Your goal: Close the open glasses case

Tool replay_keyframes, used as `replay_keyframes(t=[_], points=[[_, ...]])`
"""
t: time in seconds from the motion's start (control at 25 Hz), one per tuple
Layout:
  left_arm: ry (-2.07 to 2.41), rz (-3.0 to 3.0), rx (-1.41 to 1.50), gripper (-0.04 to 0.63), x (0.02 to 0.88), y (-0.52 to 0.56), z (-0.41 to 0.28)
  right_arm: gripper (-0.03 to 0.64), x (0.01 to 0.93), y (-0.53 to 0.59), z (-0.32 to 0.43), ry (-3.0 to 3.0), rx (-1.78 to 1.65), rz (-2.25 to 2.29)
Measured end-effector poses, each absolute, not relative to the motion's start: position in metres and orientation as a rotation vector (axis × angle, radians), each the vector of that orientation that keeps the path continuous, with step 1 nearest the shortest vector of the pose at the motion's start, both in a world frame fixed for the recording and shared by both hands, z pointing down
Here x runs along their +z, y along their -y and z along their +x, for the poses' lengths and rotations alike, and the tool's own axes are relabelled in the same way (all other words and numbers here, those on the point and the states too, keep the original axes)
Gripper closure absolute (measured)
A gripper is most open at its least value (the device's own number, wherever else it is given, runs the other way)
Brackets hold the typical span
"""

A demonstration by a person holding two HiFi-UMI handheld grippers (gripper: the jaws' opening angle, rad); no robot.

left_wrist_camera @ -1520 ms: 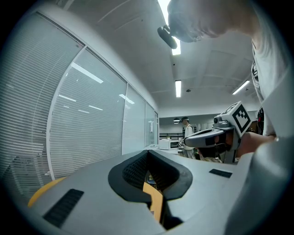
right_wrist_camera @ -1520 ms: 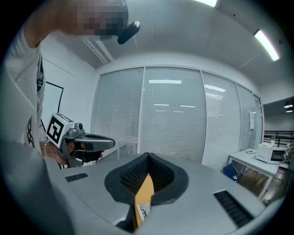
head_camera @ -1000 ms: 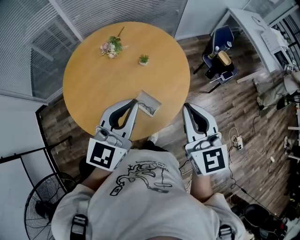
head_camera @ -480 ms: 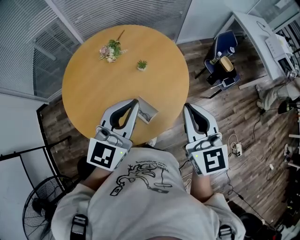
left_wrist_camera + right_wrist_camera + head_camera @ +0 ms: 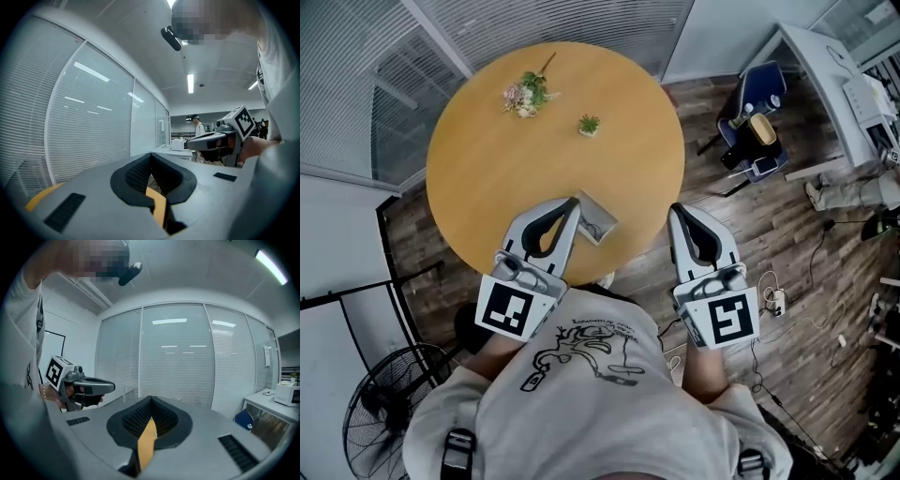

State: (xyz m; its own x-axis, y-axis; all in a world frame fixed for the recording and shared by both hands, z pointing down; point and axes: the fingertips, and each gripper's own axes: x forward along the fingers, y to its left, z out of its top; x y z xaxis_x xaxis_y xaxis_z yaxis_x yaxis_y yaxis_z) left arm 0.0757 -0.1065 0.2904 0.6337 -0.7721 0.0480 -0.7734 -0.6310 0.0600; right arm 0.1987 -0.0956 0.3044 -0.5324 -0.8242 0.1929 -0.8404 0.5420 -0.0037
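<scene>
The open glasses case (image 5: 598, 219) lies near the front edge of the round wooden table (image 5: 487, 178), its pale inside facing up. My left gripper (image 5: 573, 201) hovers over the table's near edge, its tip just left of the case, and its jaws meet with nothing between them. My right gripper (image 5: 675, 210) is held off the table's right side, over the wooden floor, shut and empty. In the left gripper view the left gripper (image 5: 150, 155) points level at a blind-covered glass wall. In the right gripper view the right gripper (image 5: 150, 399) does the same. Neither gripper view shows the case.
A flower sprig (image 5: 528, 94) and a tiny potted plant (image 5: 589, 124) sit on the far part of the table. A blue chair (image 5: 752, 122) loaded with items and a white desk (image 5: 825, 66) stand at the right. A standing fan (image 5: 380, 412) is at lower left, and cables (image 5: 769, 281) lie on the floor.
The table and case have slid slightly toward me in the head view, so the case now lies a little closer beside the left gripper's tip. Both grippers stay shut.
</scene>
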Motion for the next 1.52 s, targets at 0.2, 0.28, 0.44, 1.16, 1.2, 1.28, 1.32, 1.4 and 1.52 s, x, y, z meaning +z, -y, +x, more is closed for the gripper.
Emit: replay_keyframes(t=[0.2, 0.28, 0.44, 1.16, 1.2, 1.28, 1.32, 1.4, 1.52], points=[[1.317, 2.768, 0.036, 0.575, 0.293, 0.108, 0.065, 0.609, 0.298, 0.100, 0.187, 2.637, 0.150, 1.457], [1.314, 2.768, 0.036, 0.575, 0.294, 0.110, 0.060, 0.608, 0.298, 0.102, 0.181, 2.637, 0.146, 1.460], [1.297, 2.778, 0.029, 0.575, 0.292, 0.114, 0.050, 0.609, 0.298, 0.103, 0.170, 2.613, 0.128, 1.436], [1.264, 2.799, 0.088, 0.575, 0.297, 0.123, -0.004, 0.607, 0.284, 0.111, 0.118, 2.612, 0.087, 1.462], [1.261, 2.795, 0.088, 0.575, 0.298, 0.123, -0.006, 0.607, 0.286, 0.111, 0.117, 2.605, 0.086, 1.458], [1.256, 2.792, 0.089, 0.575, 0.303, 0.124, -0.008, 0.607, 0.290, 0.112, 0.115, 2.597, 0.085, 1.460], [1.253, 2.791, 0.091, 0.575, 0.305, 0.125, -0.009, 0.607, 0.294, 0.111, 0.115, 2.588, 0.085, 1.453], [1.245, 2.787, 0.102, 0.575, 0.311, 0.126, -0.010, 0.607, 0.302, 0.111, 0.114, 2.571, 0.089, 1.437], [1.231, 2.772, 0.129, 0.575, 0.322, 0.127, -0.011, 0.607, 0.306, 0.115, 0.110, 2.585, 0.094, 1.462]])
